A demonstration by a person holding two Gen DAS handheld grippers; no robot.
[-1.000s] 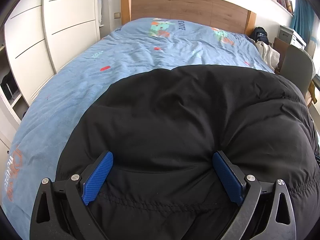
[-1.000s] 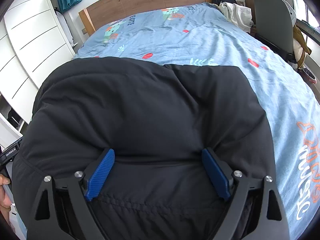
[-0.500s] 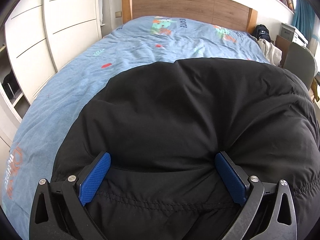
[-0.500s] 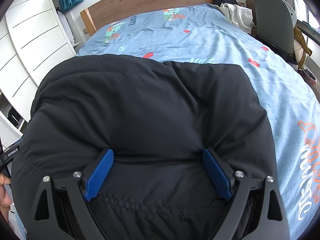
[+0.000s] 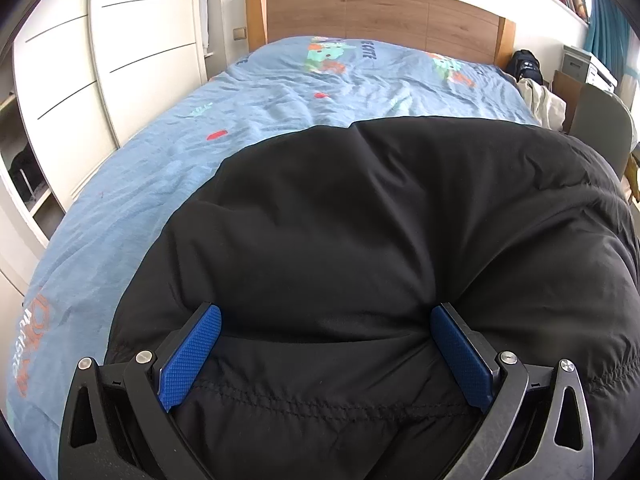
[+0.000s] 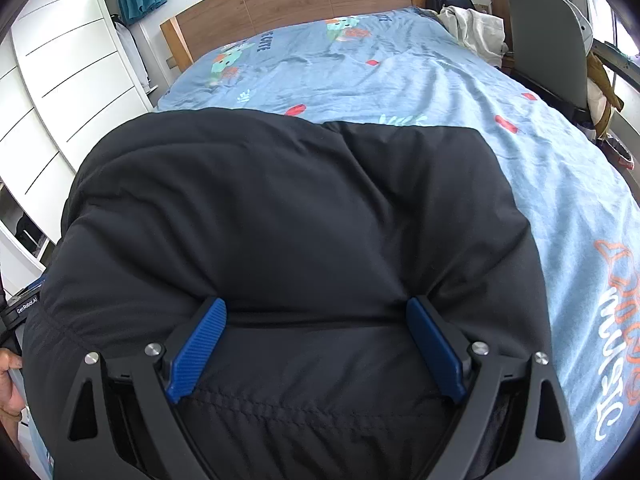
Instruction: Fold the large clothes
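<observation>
A black padded jacket (image 5: 360, 220) lies bunched in a thick mound on the blue bed cover (image 5: 280, 92). My left gripper (image 5: 324, 314) is sunk into its near edge. The jaws stand wide, the fabric bulges up between them, and the blue pads (image 5: 192, 352) show mostly bare faces. In the right wrist view the same jacket (image 6: 300, 208) fills the middle. My right gripper (image 6: 316, 304) is open in the same way, pads (image 6: 436, 348) dug into the padding beside a stitched seam. What lies under the mound is hidden.
The bed cover (image 6: 560, 184) runs back to a wooden headboard (image 5: 380, 12). White wardrobe doors (image 5: 60, 80) stand close along the left side. On the right, a grey chair (image 6: 548, 40) and piled clothes (image 6: 476, 32) stand by the bed. A hand (image 6: 8, 380) shows at the right view's left edge.
The pads of both grippers stand very slightly wider apart than before. The jacket and both hands have stayed where they were.
</observation>
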